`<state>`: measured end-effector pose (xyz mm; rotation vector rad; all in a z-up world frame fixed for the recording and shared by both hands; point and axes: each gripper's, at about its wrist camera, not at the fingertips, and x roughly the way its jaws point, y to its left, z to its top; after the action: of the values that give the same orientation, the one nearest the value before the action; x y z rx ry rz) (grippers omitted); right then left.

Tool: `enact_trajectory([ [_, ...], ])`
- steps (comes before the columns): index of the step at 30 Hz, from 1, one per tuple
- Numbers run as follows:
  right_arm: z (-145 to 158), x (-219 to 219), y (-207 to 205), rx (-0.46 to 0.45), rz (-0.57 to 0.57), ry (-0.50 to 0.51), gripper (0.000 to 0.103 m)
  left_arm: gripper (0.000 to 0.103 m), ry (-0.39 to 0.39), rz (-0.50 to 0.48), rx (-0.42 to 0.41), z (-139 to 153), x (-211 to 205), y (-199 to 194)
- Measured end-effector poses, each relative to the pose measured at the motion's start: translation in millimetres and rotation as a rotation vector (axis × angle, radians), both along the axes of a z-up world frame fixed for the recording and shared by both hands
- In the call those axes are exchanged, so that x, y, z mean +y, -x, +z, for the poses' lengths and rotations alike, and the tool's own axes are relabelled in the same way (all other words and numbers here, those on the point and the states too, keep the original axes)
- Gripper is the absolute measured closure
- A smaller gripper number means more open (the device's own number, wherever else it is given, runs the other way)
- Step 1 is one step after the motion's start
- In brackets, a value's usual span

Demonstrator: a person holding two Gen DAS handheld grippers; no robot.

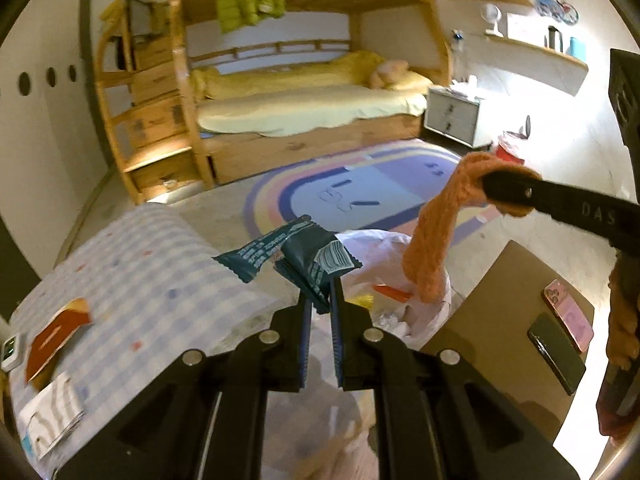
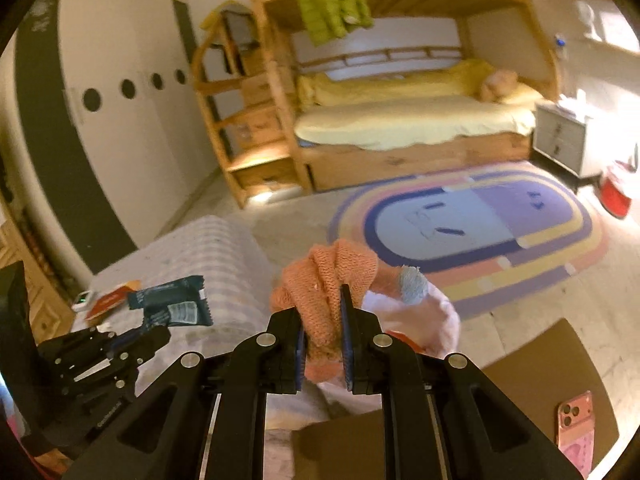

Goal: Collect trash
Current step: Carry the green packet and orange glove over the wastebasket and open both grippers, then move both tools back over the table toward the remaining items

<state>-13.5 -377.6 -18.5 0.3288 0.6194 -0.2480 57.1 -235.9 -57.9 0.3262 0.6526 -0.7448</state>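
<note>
While hanging over the white plastic bag [image 1: 384,248], pinches a dark teal wrapper [image 1: 316,268] between the nearly closed left gripper [image 1: 320,308] jaws; beside it, clamps an orange knit sock [image 2: 328,284] in the right gripper [image 2: 324,312], above the same bag.

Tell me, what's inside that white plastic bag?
Inside the white plastic bag some crumpled paper, an orange scrap and something yellow show. The tongs and the dangling orange sock hide the rest.

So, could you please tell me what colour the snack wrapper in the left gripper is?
Dark teal with white print; the snack wrapper shows best in the left wrist view.
</note>
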Motion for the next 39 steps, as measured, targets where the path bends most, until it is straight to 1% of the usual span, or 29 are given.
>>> enact_trajectory([
  [1,-5,-6,-3,0.014,-0.006,-0.002,0.088,0.095,-0.004,-0.013,0.014,-4,-8,-4],
  [2,-9,-11,-6,0.024,-0.011,-0.004,0.088,0.095,-0.017,-0.032,0.046,-9,-19,-10],
  [3,-12,-16,-9,0.032,-0.016,-0.008,0.088,0.094,-0.013,-0.044,0.060,-10,-24,-10],
  [5,-20,-28,-15,0.053,-0.034,-0.018,0.088,0.093,0.003,-0.069,0.052,-12,-37,-15],
  [7,-26,-36,-22,0.067,-0.047,-0.026,0.088,0.093,-0.010,-0.092,0.058,-17,-50,-22],
  [11,-40,-56,-37,0.097,-0.072,-0.044,0.085,0.093,-0.010,-0.106,0.119,-31,-65,-38],
  [14,-53,-67,-48,0.121,-0.082,-0.061,0.084,0.080,-0.012,-0.105,0.150,-39,-74,-50],
  [15,-57,-70,-50,0.131,-0.087,-0.064,0.084,0.069,-0.015,-0.101,0.151,-40,-75,-53],
  [16,-62,-75,-53,0.139,-0.090,-0.070,0.084,0.060,-0.015,-0.093,0.152,-41,-76,-56],
  [19,-74,-80,-61,0.169,-0.093,-0.088,0.083,0.051,0.007,-0.067,0.164,-39,-72,-63],
  [20,-76,-80,-63,0.179,-0.093,-0.090,0.080,0.050,0.016,-0.056,0.169,-37,-69,-65],
  [23,-75,-78,-63,0.185,-0.096,-0.093,0.055,0.047,0.047,-0.013,0.163,-26,-54,-67],
  [24,-70,-75,-59,0.179,-0.095,-0.088,0.054,0.044,0.060,0.002,0.156,-20,-46,-66],
  [25,-67,-71,-55,0.173,-0.094,-0.089,0.054,0.042,0.070,0.014,0.148,-14,-40,-66],
  [28,-56,-67,-44,0.142,-0.101,-0.114,0.054,0.040,0.088,0.063,0.114,1,-15,-59],
  [31,-41,-52,-27,0.104,-0.088,-0.119,0.054,0.039,0.101,0.117,0.109,9,13,-48],
  [36,-21,-21,-13,0.084,-0.036,-0.095,0.054,0.039,0.115,0.189,0.106,16,54,-29],
  [39,-12,10,-8,0.079,0.025,-0.069,0.054,0.039,0.117,0.238,0.080,25,80,-16],
])
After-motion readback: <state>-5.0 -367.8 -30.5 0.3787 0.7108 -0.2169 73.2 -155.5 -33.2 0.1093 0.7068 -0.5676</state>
